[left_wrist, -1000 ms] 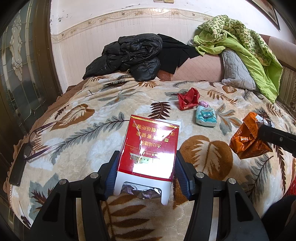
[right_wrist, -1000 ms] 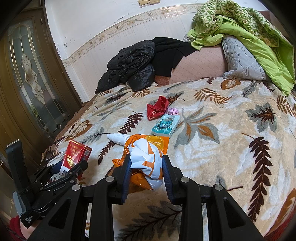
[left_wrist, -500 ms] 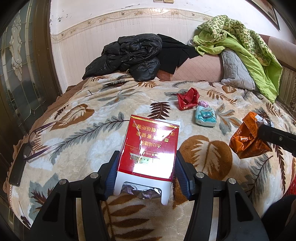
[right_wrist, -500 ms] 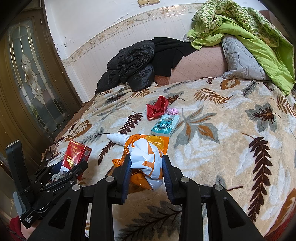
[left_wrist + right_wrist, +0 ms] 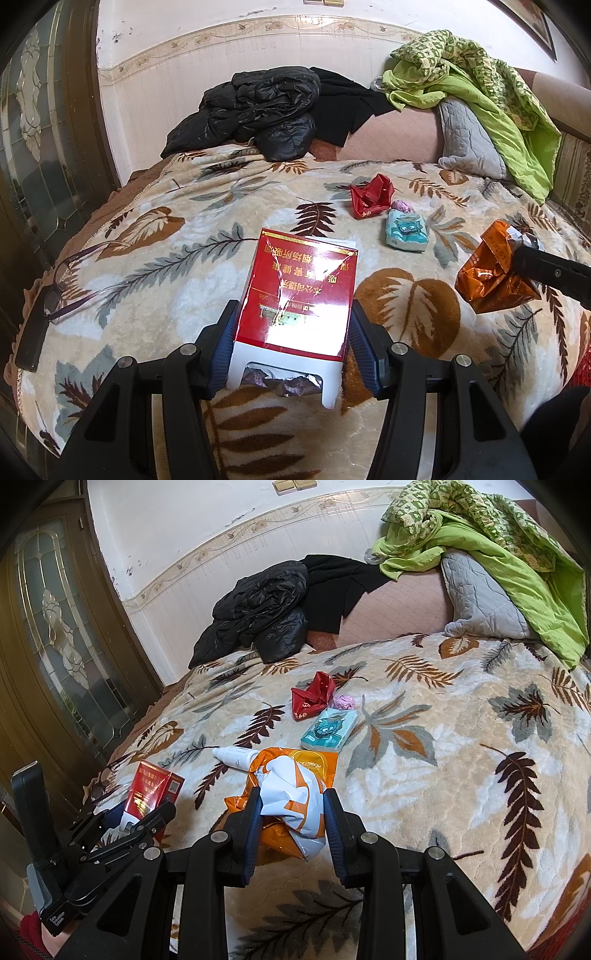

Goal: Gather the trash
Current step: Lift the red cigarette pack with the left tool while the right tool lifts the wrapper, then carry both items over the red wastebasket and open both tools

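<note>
**Holding trash in both grippers over the bed**

Covering the whole bed is a leaf-print blanket (image 5: 155, 266). At the far side a green quilt (image 5: 491, 96) is draped over a grey pillow (image 5: 465, 144), with a black jacket (image 5: 258, 110) heaped to the left of them.

Left gripper (image 5: 291, 328): jaws clamped on a red cigarette box (image 5: 299, 291), pads pressing both its sides, torn end toward the camera with foil showing.

Right gripper (image 5: 291, 812): jaws squeezed on a crumpled orange and white bag (image 5: 291, 794), held up off the blanket.

Loose on the blanket, mid-bed: a teal tissue pack (image 5: 328, 729), a crumpled red wrapper (image 5: 312, 698) just beyond it, and a small pink wad (image 5: 343, 701) beside both. A white tube (image 5: 236, 755) lies near the bag, partly hidden behind it. Glasses (image 5: 70, 284) and a dark phone (image 5: 31, 343) sit at the left edge of the bed.
</note>
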